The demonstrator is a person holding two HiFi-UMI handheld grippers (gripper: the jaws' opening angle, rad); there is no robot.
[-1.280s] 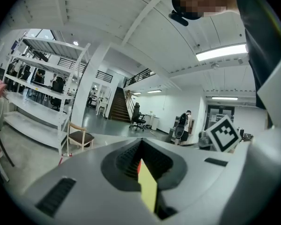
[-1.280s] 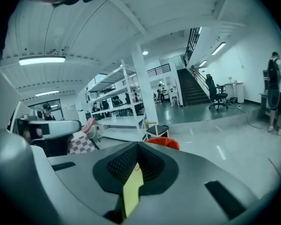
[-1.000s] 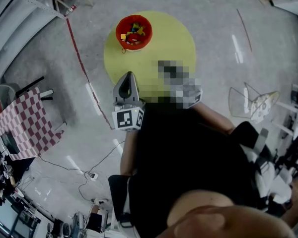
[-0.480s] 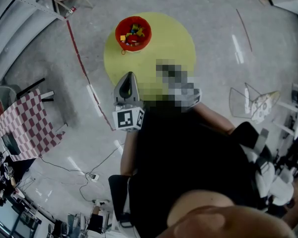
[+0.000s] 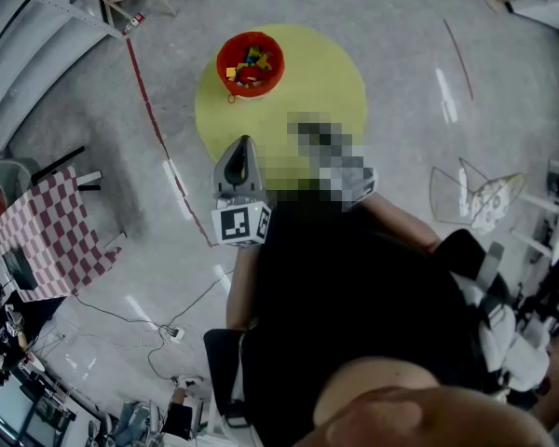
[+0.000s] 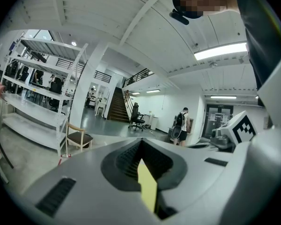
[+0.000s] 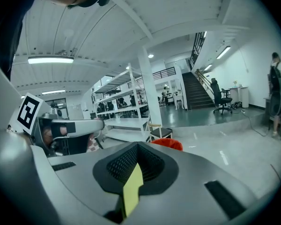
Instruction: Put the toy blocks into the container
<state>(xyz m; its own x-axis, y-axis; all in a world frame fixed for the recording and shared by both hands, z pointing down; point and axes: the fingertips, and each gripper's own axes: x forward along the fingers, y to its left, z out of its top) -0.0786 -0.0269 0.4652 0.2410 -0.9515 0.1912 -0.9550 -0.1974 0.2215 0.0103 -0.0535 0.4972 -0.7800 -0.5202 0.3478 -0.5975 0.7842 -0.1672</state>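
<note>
A red round container (image 5: 250, 63) holding several coloured toy blocks (image 5: 248, 64) stands on the far left part of a round yellow mat (image 5: 317, 73). My left gripper (image 5: 243, 144) hovers over the mat's near edge, pointing at the container, jaws together and empty. In its own view, the left gripper (image 6: 141, 142) shows only a thin yellow slit between the jaws. In its own view the right gripper (image 7: 137, 147) is shut and empty too, with the container (image 7: 167, 144) just beyond its tip. In the head view the right gripper is mostly hidden.
A red tape line (image 5: 154, 124) crosses the grey floor left of the mat. A red-checked table (image 5: 47, 231) stands at the left and cables (image 5: 168, 324) lie near my feet. Farther off are a wire frame (image 5: 470, 194) at right, white shelving (image 6: 33, 78), a chair (image 6: 78, 138) and a person (image 6: 181, 123).
</note>
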